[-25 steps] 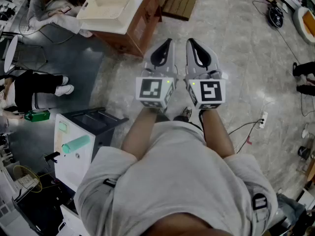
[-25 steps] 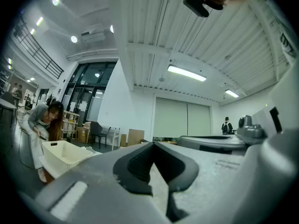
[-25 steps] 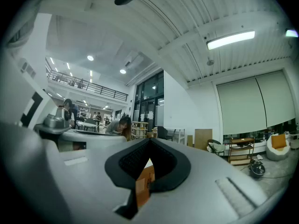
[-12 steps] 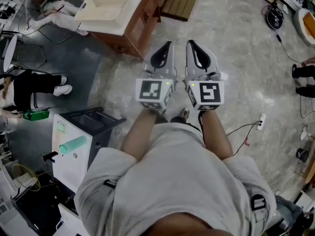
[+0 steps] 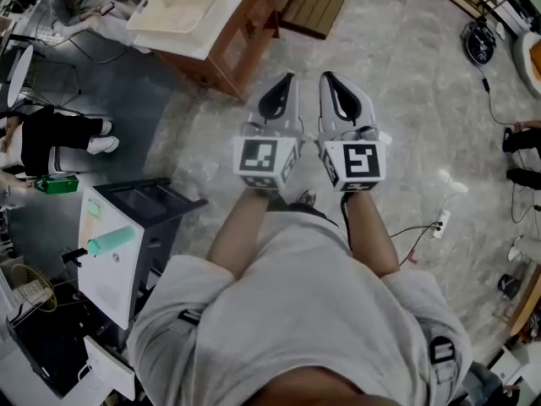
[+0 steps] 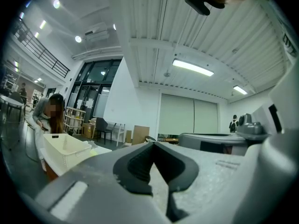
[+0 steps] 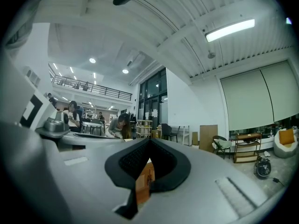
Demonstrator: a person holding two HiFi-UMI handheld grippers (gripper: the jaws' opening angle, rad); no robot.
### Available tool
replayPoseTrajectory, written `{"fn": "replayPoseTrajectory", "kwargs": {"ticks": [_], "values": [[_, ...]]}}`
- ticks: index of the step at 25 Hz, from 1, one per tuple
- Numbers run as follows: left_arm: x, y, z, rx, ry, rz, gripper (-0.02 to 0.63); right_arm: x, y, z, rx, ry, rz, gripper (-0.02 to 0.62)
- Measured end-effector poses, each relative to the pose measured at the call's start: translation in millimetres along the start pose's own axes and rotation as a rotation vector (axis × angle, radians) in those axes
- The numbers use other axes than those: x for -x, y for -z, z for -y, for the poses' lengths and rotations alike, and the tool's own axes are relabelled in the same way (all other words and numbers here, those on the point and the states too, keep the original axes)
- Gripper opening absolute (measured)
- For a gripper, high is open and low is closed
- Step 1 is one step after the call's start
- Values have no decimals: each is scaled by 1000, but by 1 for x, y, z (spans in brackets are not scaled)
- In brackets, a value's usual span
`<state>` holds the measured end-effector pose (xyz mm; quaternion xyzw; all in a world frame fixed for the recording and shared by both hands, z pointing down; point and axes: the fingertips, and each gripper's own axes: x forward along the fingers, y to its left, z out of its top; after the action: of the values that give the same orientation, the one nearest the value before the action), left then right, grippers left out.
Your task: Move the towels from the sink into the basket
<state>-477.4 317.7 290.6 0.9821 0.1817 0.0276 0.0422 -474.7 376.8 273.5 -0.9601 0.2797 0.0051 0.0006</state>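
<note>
Approach phase, nothing in hand. We hold the left gripper [image 5: 287, 81] and the right gripper [image 5: 328, 79] side by side in front of the torso. Both point level across the open floor [image 5: 406, 100], which looks like a carrying posture rather than a reach.

Left claw: clenched, tips meeting, nothing between the pads. Right claw: also clenched. Only the wooden cabinet [image 7: 143, 183] shows through the gap behind its tips, so it is empty too. We judge they are kept shut because there is nothing to grasp here.

The basket [image 5: 181, 8] sits on the white top of that cabinet, ahead and to the left, well apart from both grippers. It looks empty. No view shows us the towels or the sink, so we cannot place them. We judge that no towel has been transferred yet.
</note>
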Motion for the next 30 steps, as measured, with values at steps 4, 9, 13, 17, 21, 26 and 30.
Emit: {"fn": "replayPoseTrajectory", "kwargs": {"ticks": [4, 9, 13, 17, 21, 26, 30], "values": [[-17, 6, 5, -1, -8, -8, 20, -6, 7, 16, -14, -15, -9, 6], [-47, 7, -14, -3, -27, -4, 20, -35, 16, 29, -15, -37, -26, 6], [-80, 12, -45, 31, -52, -6, 20, -78, 22, 39, 2, -60, -43, 6], [-128, 8, -90, 46, -72, -9, 20, -143, 24, 51, 12, -85, -54, 6], [-176, -3, -145, 70, -91, -11, 20, -217, 22, 55, 16, -114, -71, 6], [-225, -16, -214, 87, -121, -2, 20, -308, 16, 53, 20, -161, -69, 6], [-248, -30, -261, 83, -160, 22, 20, -367, 11, 45, 34, -209, -62, 6]]}}
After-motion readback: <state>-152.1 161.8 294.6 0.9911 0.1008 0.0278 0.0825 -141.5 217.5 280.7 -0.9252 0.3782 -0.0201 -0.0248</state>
